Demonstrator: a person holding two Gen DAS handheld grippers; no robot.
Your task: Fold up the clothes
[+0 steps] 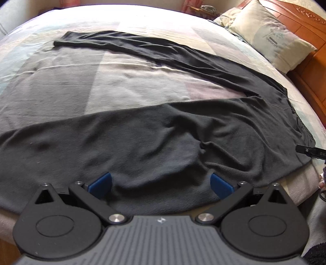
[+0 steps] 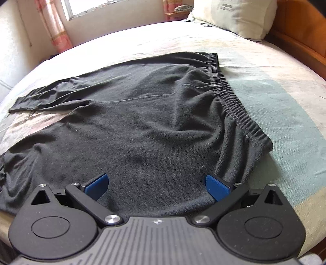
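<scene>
Left wrist view shows black trousers (image 1: 163,130) spread flat on a bed (image 1: 142,81), one leg stretching toward the far side of the bed and the other lying across the near edge. The left gripper (image 1: 161,183) hangs over that near leg with its jaws wide apart, blue pads (image 1: 100,184) clear of the cloth and holding nothing. In the right wrist view the elastic waistband (image 2: 234,104) runs along the trousers' right side. The right gripper (image 2: 155,184) sits over the seat of the trousers near the waistband, jaws likewise spread and empty. A pale pillow (image 2: 234,14) lies beyond the trousers at the wooden headboard (image 1: 305,26), and a window (image 2: 85,8) is behind the bed.
</scene>
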